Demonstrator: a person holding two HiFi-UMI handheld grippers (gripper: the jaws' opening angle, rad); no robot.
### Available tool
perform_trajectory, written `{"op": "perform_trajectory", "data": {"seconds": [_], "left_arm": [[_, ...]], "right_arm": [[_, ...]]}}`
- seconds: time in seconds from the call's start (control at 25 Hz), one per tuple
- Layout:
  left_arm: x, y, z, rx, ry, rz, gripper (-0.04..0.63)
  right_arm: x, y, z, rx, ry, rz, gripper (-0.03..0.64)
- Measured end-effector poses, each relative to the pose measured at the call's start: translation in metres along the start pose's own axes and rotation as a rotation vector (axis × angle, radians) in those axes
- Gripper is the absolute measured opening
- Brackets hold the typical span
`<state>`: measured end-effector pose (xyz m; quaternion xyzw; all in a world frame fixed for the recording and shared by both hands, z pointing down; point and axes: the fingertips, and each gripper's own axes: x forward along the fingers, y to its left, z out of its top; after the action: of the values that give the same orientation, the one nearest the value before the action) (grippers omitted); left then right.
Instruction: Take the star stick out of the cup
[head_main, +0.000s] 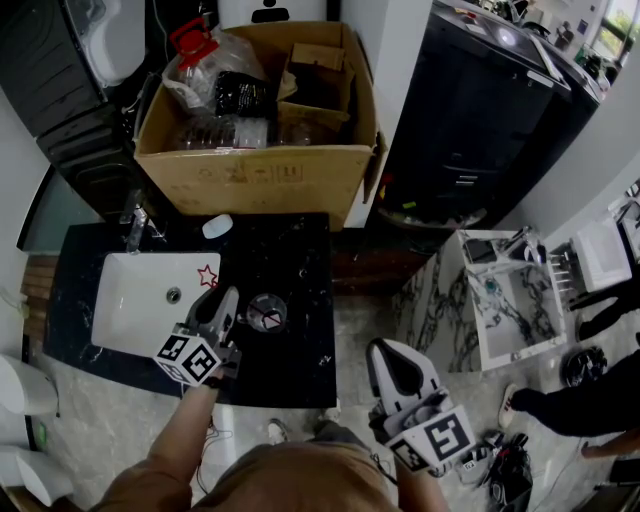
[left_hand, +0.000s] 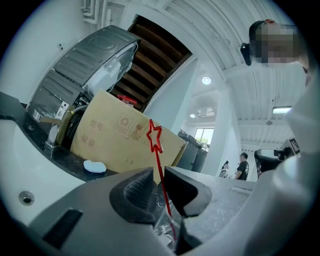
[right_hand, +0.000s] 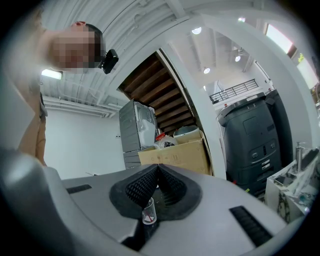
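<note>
The red star stick (head_main: 207, 276) leans left out of a clear cup (head_main: 266, 312) that stands on the black counter (head_main: 300, 250). My left gripper (head_main: 228, 297) is beside the cup with its jaws on either side of the thin stick. In the left gripper view the stick (left_hand: 154, 137) rises through the narrow gap of the left gripper (left_hand: 159, 182). It lies close along the right pad and a slit shows at the left pad. The cup (left_hand: 162, 227) shows below the jaws. My right gripper (head_main: 385, 348) hangs over the floor, shut and empty (right_hand: 158, 170). Its view shows the cup (right_hand: 148, 215) far off.
A white sink (head_main: 140, 300) with a faucet (head_main: 133, 230) is set in the counter's left half, with a white soap-like piece (head_main: 217, 227) behind. A full cardboard box (head_main: 255, 175) stands at the back. A marble-topped stand (head_main: 500, 300) and a black machine (head_main: 480, 120) are to the right.
</note>
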<state>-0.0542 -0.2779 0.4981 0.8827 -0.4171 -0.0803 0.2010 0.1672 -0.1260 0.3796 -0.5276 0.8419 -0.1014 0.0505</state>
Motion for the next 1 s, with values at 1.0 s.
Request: {"op": "perform_trajectory", "data": {"seconds": [1.0], "left_arm": [[0.003, -0.011, 0.009, -0.058, -0.068, -0.026, 0.008]], "right_arm": [[-0.01, -0.005, 0.003, 0.0, -0.021, 0.0, -0.002]]}}
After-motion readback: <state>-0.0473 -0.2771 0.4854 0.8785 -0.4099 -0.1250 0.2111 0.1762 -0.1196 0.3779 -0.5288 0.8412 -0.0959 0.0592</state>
